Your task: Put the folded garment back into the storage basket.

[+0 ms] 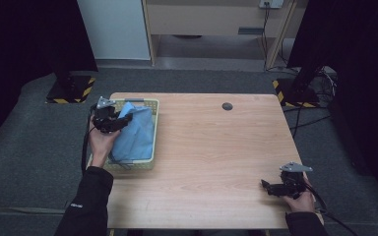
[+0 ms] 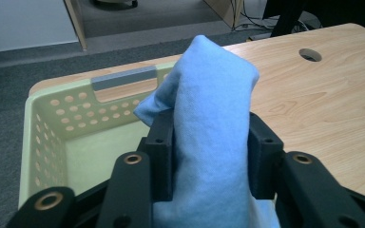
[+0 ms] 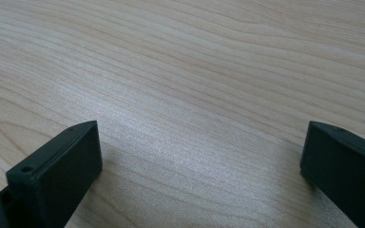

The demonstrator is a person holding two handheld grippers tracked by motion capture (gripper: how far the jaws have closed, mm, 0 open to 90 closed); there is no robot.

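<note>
The left tongs [image 2: 211, 156] grasp a bunched blue cloth [image 2: 214, 123], both pads pressed into its folds, above the pale green perforated basket [image 2: 52, 123]; seen from above, that basket [image 1: 153, 105] sits at the left edge of the wooden surface [image 1: 216, 147], the cloth [image 1: 135, 135] draped inside it; the right tongs [image 1: 270, 187] rest low near the front right corner, jaws spread wide and released over bare wood.

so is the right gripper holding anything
No, the right gripper has its jaws wide apart over the bare wooden table with nothing between them.
</note>
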